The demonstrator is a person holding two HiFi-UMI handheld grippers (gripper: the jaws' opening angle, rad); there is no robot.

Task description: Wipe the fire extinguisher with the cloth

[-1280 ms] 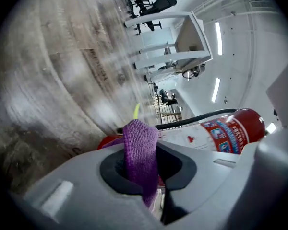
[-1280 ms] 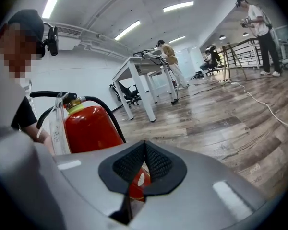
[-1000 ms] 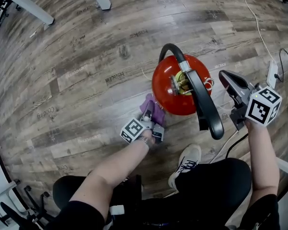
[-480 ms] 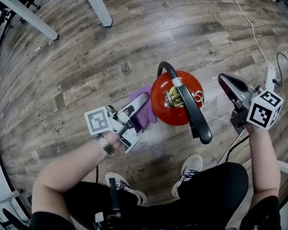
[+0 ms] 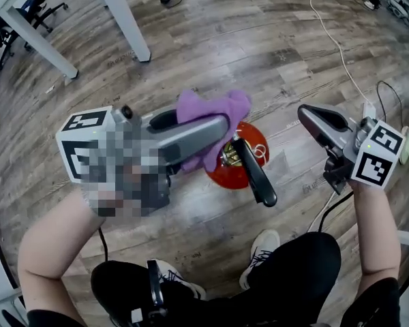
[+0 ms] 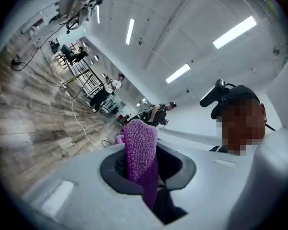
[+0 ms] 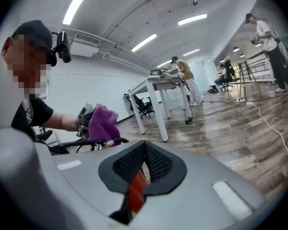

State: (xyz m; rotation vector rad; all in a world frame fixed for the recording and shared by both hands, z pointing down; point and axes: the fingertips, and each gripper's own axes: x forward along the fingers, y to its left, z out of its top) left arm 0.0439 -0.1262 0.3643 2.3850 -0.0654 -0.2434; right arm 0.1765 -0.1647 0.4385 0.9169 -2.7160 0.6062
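The fire extinguisher is standing upright on the wooden floor. From the head view you're basically looking straight down its long axis, so all you get is the red dome and the black handle sticking out toward the person's feet.

The purple cloth is right over it, a bit toward the far left of the dome, bunched up and pinched in the left gripper. That gripper's own view shows the jaws clamped tight on a fold of the cloth.

So the thing to wipe is below the left gripper, not out in front of it. I'd say the next move is just down, then along the body top to bottom.

The right gripper is off to the right, clear of the extinguisher, with its jaws closed and nothing in them. The left is way closer, and it's the one with the cloth anyway.
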